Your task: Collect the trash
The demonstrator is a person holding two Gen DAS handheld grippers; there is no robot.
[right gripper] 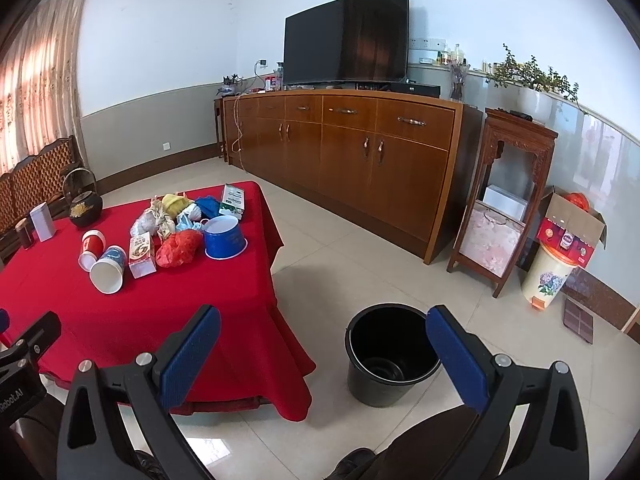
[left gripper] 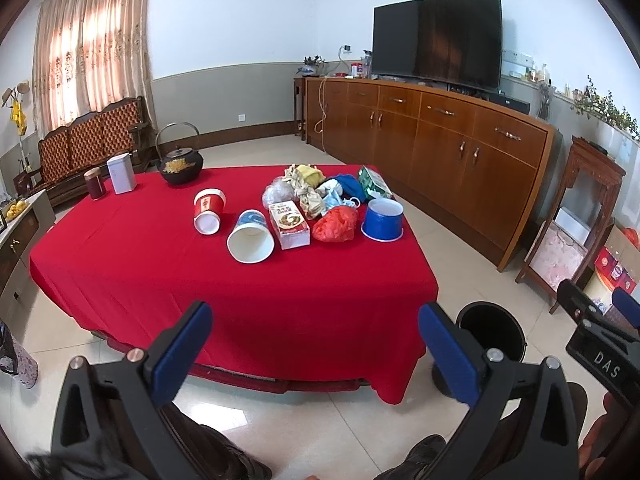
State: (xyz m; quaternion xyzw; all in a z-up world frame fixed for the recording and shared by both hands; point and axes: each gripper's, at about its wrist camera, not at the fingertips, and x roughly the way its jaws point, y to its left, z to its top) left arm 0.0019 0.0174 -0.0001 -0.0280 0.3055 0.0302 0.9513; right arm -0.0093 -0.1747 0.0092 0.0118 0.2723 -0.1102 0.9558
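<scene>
Trash lies in a heap on the red tablecloth [left gripper: 160, 264]: a red paper cup [left gripper: 208, 210] on its side, a white-and-blue paper cup [left gripper: 251, 237] on its side, a small carton [left gripper: 289, 224], a crumpled red bag [left gripper: 335, 224], an upturned blue bowl [left gripper: 383, 220], a green box [left gripper: 373, 184] and rags [left gripper: 308, 188]. The same heap shows in the right wrist view around the red bag [right gripper: 179, 249] and blue bowl [right gripper: 224, 237]. A black bucket [right gripper: 390, 356] stands on the floor right of the table. My left gripper [left gripper: 316, 350] and right gripper [right gripper: 324, 360] are open and empty, well short of the trash.
A black kettle [left gripper: 179, 165], a white tin [left gripper: 120, 173] and a dark jar [left gripper: 94, 184] stand at the table's far left. A long wooden sideboard [right gripper: 344, 152] with a television lines the wall. A carved stand [right gripper: 504, 200], a flowered bin [right gripper: 548, 276] and a cardboard box sit at right.
</scene>
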